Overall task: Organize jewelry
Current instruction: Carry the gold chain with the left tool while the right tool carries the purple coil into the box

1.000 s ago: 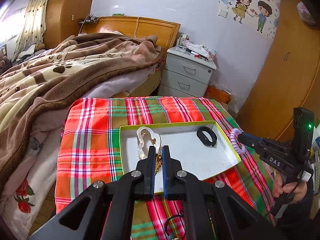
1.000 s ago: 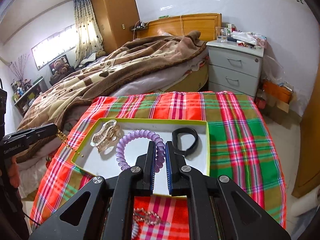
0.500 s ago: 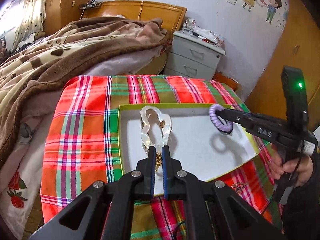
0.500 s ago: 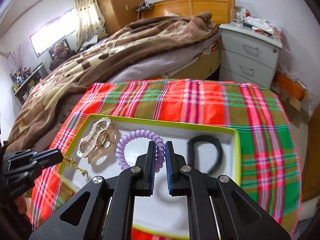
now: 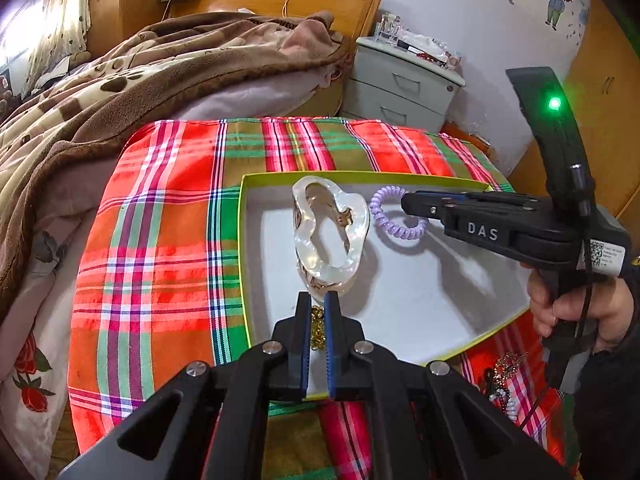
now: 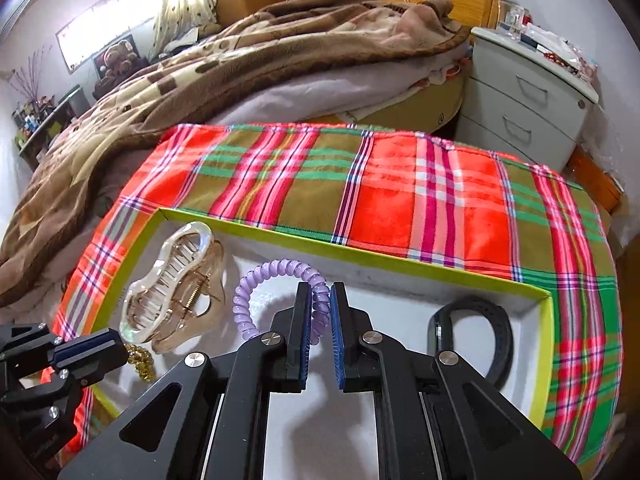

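The left gripper (image 5: 316, 320), at the bottom centre of the left wrist view, is clamping a gold chain (image 5: 317, 326) between its blue pads, the links bunching just above the near edge of the green-rimmed tray (image 5: 244, 248) lying on the plaid cloth (image 5: 160, 220). The right gripper (image 6: 320, 312) is pinching a purple spiral hair tie (image 6: 276, 270) in its nearly closed jaws; most of the coil is arching free to the upper left of the fingertips, hanging over the tray's white floor. In the left wrist view the same hair tie (image 5: 390, 216) is sitting at the tray's middle, just right of the clear hair claw clip (image 5: 330, 232), which is resting on its side inside the tray. A black band (image 6: 472, 338) is lying at the tray's right end in the right wrist view. More trinkets (image 5: 502, 380) are waiting on the cloth at the lower right, outside the tray, near the person's hand (image 5: 576, 312). Both pieces seem to be heading for release into the tray. The risks lie in that release: the chain is hanging so near the rim that opening there could drape it over the edge, and its links could snag the clip's teeth or spring. The springy hair tie could bounce or roll on landing, or hook onto the clip beside it, tangling the pieces.
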Motion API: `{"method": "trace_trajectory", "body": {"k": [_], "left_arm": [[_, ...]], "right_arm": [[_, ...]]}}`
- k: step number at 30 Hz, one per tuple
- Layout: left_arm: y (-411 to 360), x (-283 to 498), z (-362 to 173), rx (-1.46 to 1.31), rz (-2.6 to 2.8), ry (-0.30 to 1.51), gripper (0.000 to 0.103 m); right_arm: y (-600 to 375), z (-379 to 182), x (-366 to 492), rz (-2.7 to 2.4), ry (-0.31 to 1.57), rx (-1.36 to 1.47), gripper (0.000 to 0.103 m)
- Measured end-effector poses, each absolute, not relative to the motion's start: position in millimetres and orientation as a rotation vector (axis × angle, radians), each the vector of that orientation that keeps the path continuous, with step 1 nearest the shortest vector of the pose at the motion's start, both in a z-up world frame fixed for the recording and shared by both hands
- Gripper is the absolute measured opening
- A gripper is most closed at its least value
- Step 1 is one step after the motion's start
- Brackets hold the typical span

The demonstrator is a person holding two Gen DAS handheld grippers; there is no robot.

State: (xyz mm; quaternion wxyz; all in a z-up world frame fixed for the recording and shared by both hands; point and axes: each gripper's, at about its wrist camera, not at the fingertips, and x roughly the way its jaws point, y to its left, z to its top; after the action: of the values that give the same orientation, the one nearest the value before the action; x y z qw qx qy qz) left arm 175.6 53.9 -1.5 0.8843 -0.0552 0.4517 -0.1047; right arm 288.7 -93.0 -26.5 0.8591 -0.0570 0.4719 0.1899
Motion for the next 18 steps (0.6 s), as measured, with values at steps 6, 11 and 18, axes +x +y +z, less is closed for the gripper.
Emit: {"method": "trace_trajectory", "body": {"k": [6, 11, 18], "left_arm": [[54.7, 178.4, -7.0, -0.119, -0.211, 0.959, 0.006], [56.6, 180.4, -9.6, -0.131, -0.212, 0.968, 0.007], [55.9, 181.1, -11.3, -0.124, -0.207, 0.975, 0.02]], "right_arm": [[-89.7, -31.7, 296.2, 0.403, 1.02, -0.111, 0.01], [-86.1, -34.5, 298.3, 0.405, 1.027, -0.117, 0.01], [-84.5, -34.1, 298.1, 0.41, 1.023, -0.119, 0.01]]}}
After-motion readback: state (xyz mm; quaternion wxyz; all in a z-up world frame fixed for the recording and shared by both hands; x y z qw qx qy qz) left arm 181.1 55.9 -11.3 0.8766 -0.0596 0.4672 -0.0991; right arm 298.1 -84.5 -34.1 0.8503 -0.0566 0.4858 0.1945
